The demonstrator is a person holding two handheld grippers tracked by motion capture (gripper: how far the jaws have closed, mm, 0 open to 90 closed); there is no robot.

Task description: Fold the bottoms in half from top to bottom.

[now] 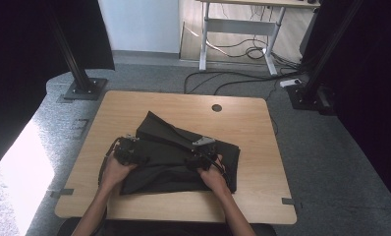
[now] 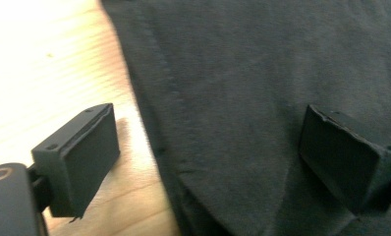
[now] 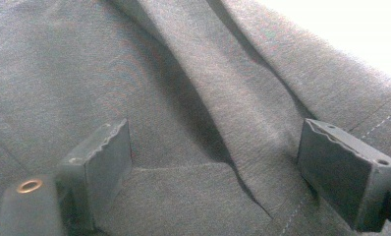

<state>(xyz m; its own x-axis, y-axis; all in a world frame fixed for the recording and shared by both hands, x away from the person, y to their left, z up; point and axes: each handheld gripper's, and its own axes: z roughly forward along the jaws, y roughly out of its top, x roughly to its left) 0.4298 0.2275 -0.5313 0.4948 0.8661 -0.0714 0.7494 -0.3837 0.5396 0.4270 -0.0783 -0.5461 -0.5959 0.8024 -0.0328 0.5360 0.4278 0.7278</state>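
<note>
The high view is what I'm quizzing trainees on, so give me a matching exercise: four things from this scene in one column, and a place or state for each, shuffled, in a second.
Things:
1. dark garment
2. left gripper
3. round hole
4. white desk

Places or states:
A. stands on the floor beyond the table
B. jaws open, astride the cloth's edge, one over bare wood
C. lies partly folded in the middle of the wooden table
D. in the tabletop near the far edge

Pairs: 1-C, 2-B, 3-D, 4-A
</note>
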